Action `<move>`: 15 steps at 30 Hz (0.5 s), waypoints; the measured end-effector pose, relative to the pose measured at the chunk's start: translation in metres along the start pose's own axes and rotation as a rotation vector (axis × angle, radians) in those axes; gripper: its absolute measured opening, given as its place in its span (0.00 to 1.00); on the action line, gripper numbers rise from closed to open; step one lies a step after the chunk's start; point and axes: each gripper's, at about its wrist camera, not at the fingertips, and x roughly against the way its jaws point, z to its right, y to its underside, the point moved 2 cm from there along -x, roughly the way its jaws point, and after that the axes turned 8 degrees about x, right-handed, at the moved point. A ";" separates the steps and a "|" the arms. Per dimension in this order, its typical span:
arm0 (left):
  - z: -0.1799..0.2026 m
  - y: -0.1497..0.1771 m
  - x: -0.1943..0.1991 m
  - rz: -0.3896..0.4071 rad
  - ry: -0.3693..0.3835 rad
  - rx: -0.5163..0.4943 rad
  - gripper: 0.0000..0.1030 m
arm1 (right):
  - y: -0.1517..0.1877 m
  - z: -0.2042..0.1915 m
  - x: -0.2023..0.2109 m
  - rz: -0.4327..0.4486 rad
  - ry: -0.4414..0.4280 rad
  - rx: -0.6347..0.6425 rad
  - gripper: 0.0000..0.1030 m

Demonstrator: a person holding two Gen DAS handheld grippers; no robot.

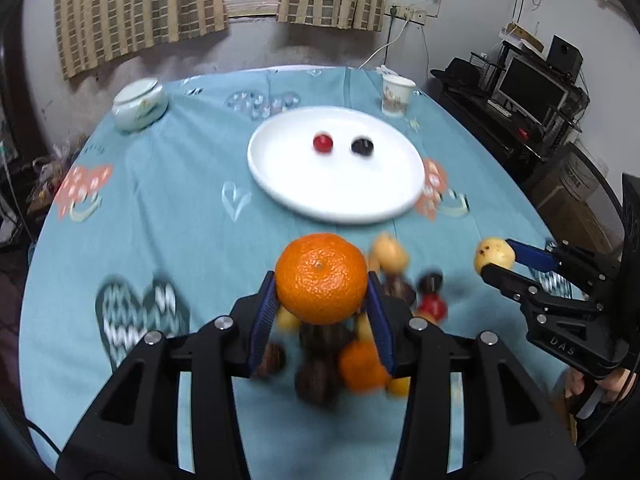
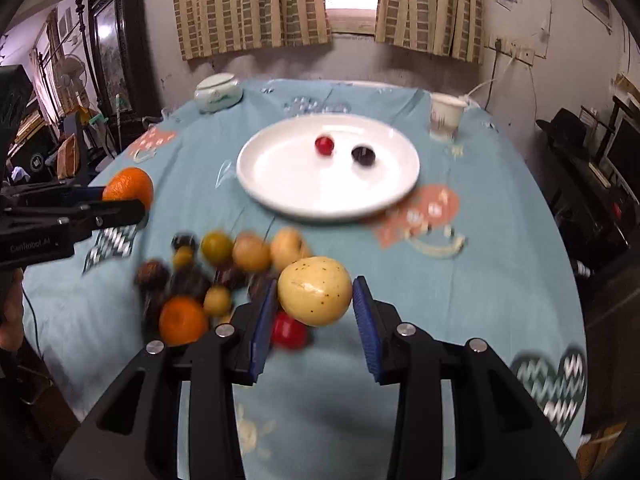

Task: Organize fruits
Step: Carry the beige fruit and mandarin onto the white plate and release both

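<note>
My left gripper [image 1: 322,292] is shut on an orange mandarin [image 1: 321,278] and holds it above a pile of mixed fruit [image 1: 344,356]. My right gripper [image 2: 315,300] is shut on a speckled yellow fruit [image 2: 315,291] above the same pile [image 2: 208,276]. Each gripper shows in the other view: the right one [image 1: 498,262] with the yellow fruit [image 1: 494,255], the left one [image 2: 120,200] with the mandarin [image 2: 129,186]. A white plate [image 1: 336,196] further back holds a red fruit [image 1: 323,143] and a dark fruit [image 1: 362,146]; it also shows in the right wrist view [image 2: 280,184].
A round table with a blue patterned cloth [image 1: 160,200] carries a lidded ceramic jar [image 1: 139,105] at the back left and a paper cup [image 1: 396,95] at the back right. Furniture and a monitor [image 1: 532,88] stand beyond the table's right edge.
</note>
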 end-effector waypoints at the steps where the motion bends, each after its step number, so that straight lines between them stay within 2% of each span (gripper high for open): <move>1: 0.003 -0.021 -0.012 -0.013 -0.009 -0.002 0.43 | -0.021 0.008 -0.010 0.008 -0.009 -0.004 0.38; 3: 0.007 -0.056 -0.035 -0.038 -0.038 0.008 0.43 | -0.054 0.019 -0.029 0.019 -0.037 -0.017 0.38; 6: 0.011 -0.098 -0.066 -0.030 -0.111 0.000 0.43 | -0.096 0.036 -0.063 0.015 -0.070 -0.045 0.38; 7: 0.010 -0.113 -0.081 -0.036 -0.131 0.006 0.43 | -0.101 0.038 -0.070 0.012 -0.076 -0.050 0.38; 9: 0.007 -0.130 -0.114 -0.085 -0.125 0.038 0.43 | -0.109 0.049 -0.100 -0.017 -0.102 -0.079 0.38; 11: 0.003 -0.138 -0.141 -0.128 -0.110 0.059 0.43 | -0.110 0.058 -0.125 -0.056 -0.135 -0.094 0.38; 15: -0.005 -0.149 -0.185 -0.165 -0.098 0.070 0.43 | -0.116 0.069 -0.160 -0.092 -0.131 -0.070 0.38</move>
